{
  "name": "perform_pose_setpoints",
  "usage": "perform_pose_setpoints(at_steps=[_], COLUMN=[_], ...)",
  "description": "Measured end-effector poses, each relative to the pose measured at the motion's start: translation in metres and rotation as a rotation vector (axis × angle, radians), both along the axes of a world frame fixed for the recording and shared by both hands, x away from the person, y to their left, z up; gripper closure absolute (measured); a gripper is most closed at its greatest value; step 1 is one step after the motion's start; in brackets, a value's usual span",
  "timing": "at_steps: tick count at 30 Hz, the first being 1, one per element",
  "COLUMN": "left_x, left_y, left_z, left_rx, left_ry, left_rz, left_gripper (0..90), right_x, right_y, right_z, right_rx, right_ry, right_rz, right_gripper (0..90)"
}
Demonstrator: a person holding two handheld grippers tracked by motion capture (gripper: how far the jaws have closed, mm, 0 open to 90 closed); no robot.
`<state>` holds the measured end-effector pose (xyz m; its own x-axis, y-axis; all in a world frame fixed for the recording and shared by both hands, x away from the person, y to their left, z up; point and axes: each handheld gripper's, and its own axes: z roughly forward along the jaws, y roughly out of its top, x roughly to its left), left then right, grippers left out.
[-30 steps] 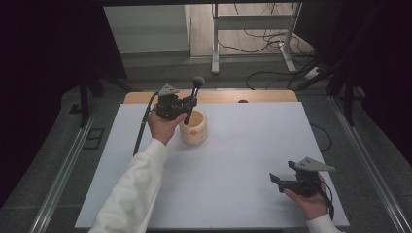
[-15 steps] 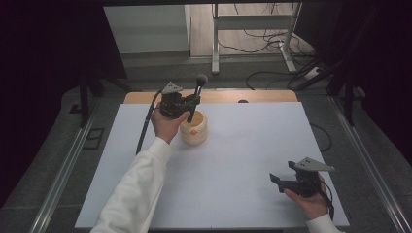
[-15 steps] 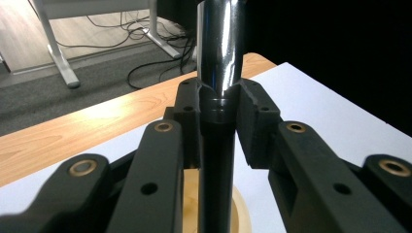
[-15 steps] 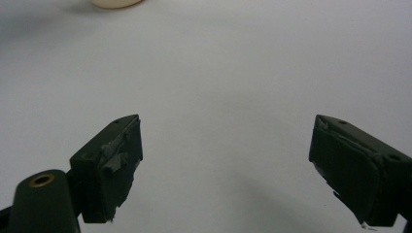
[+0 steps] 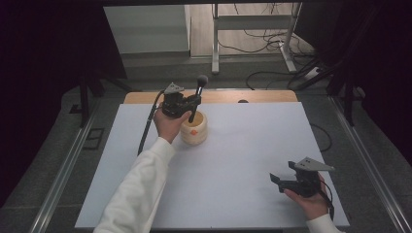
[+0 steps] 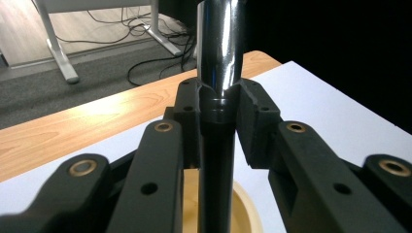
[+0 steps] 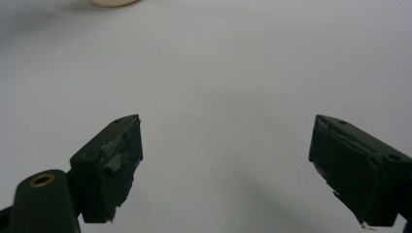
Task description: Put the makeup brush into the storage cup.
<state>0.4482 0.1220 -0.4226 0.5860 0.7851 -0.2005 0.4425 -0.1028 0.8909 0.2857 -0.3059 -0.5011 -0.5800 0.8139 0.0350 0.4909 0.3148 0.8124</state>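
Your left tool [image 5: 190,103] pinched the pestle [image 5: 197,95] over the bowl [image 5: 194,130] near the counter's [image 5: 233,155] far edge; your right tool [image 5: 284,180] sat spread on open counter.

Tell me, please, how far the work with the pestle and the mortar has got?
Done: the left gripper is shut on the pestle, whose lower end is down in the mortar. In hand: working the orange bit inside, which looks whole. Left: probably most of the crushing. The right gripper waits open above the table.

white long sleeve [image 5: 141,189] on the left arm, chunky black left claw [image 5: 193,103] with brass pivot pins, grey three-cornered plate up top, black cable [image 5: 147,127] trailing, matching right claw [image 5: 278,181]
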Motion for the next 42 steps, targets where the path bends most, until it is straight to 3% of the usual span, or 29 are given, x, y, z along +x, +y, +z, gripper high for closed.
perform_pose_setpoints(at_steps=[23, 42], left_x=[0.006, 0.003], left_y=[0.002, 0.002], left_z=[-0.026, -0.037], left_rx=[0.01, 0.018], left_ry=[0.034, 0.056], left_rz=[0.003, -0.001], left_gripper=[72.8, 72.7], right_x=[0.0, 0.0], right_y=[0.0, 0.001], right_z=[-0.001, -0.001], right_rx=[-0.006, -0.006], right_ry=[0.001, -0.001], right_rz=[0.001, 0.003], right_gripper=[13.0, 13.0])
